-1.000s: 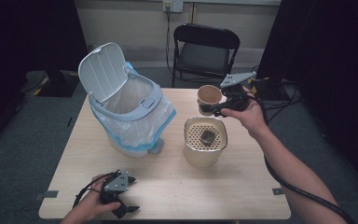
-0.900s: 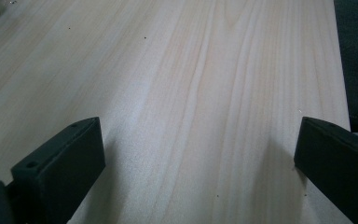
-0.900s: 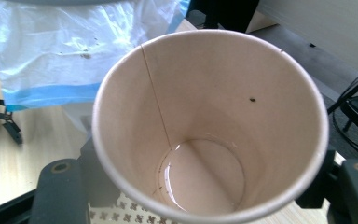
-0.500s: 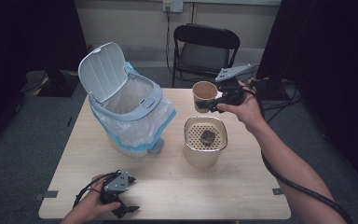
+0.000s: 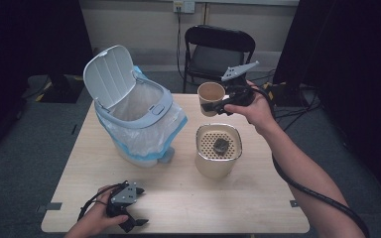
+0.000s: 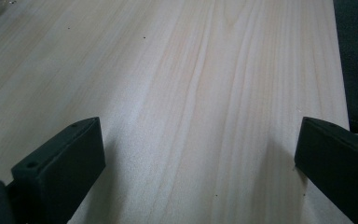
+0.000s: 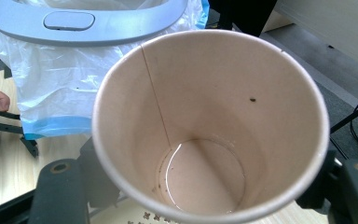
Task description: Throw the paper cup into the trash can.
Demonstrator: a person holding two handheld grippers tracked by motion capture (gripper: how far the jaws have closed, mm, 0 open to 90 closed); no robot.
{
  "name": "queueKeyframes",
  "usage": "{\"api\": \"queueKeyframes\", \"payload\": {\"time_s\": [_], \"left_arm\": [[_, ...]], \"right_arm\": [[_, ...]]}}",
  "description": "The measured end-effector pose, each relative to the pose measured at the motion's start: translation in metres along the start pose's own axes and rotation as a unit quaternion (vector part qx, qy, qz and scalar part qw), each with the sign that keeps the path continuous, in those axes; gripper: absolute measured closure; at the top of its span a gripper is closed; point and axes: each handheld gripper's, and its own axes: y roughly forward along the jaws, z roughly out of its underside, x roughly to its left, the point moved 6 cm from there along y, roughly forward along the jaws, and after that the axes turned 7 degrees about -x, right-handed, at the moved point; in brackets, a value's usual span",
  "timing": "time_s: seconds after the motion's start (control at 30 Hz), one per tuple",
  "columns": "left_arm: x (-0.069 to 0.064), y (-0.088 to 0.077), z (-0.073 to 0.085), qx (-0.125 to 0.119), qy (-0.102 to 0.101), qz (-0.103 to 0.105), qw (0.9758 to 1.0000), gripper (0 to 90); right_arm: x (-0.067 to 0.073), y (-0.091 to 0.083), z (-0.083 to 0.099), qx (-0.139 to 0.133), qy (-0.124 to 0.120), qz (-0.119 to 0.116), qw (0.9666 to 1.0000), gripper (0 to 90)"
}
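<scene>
Paper cup (image 5: 211, 98) higher, leftward, clamped in right gripper (image 5: 217, 105) (arm outstretched); left gripper (image 5: 129, 216) seemingly tabletop, jaws wide, empty

Black folding chair (image 5: 220, 49) — behind the wooden table (image 5: 258, 198)

A light wooden table (image 5: 258, 198) was seen. On its far left, a lined white bin (image 5: 136, 124) with its lid raised was set; right of centre, a cream container (image 5: 218, 157) with a perforated top. The left gripper (image 5: 124, 206) was rested at the near left edge.
</scene>
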Motion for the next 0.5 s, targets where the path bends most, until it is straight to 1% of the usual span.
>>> {"api": "queueKeyframes", "payload": {"time_s": [0.03, 0.07, 0.1, 0.13, 0.17, 0.23, 0.27, 0.3, 0.33, 0.5], "left_arm": [[0.0, -0.001, 0.001, 0.006, 0.0, 0.0, 1.0, 0.6], [0.0, -0.001, 0.001, 0.006, -0.001, 0.0, 1.0, 0.6], [0.0, 0.0, 0.0, -0.001, 0.0, 0.001, 1.0, 0.6], [-0.001, 0.0, 0.0, -0.003, -0.002, 0.0, 1.0, 0.6], [0.0, -0.001, 0.001, 0.005, -0.001, 0.0, 1.0, 0.6], [0.0, -0.001, 0.001, 0.006, -0.001, 0.0, 1.0, 0.6], [-0.001, -0.001, 0.001, 0.004, -0.003, 0.0, 1.0, 0.6], [0.0, -0.001, 0.001, 0.006, -0.001, 0.0, 1.0, 0.5], [-0.001, 0.0, 0.0, 0.002, -0.002, 0.001, 1.0, 0.4], [0.0, 0.0, 0.0, 0.002, 0.002, 0.0, 1.0, 0.2]], "right_arm": [[0.0, 0.001, -0.001, 0.001, -0.001, -0.001, 1.0, 27.3], [0.0, 0.001, -0.002, 0.002, -0.001, -0.001, 1.0, 27.3], [0.001, 0.001, -0.004, 0.003, -0.002, -0.002, 1.0, 27.3], [0.001, 0.002, -0.005, 0.003, -0.002, -0.003, 1.0, 27.3], [0.001, 0.002, -0.007, 0.003, 0.0, -0.004, 1.0, 27.3], [0.002, 0.002, -0.01, 0.009, -0.001, -0.008, 0.9999, 27.2], [0.002, 0.003, -0.011, 0.012, -0.003, -0.01, 0.9999, 27.2], [0.002, 0.003, -0.013, 0.013, -0.004, -0.01, 0.9999, 27.2], [0.002, 0.002, -0.016, 0.013, -0.006, -0.011, 0.9998, 27.2], [0.002, 0.002, -0.026, 0.008, 0.004, -0.016, 0.9998, 27.2]]}}
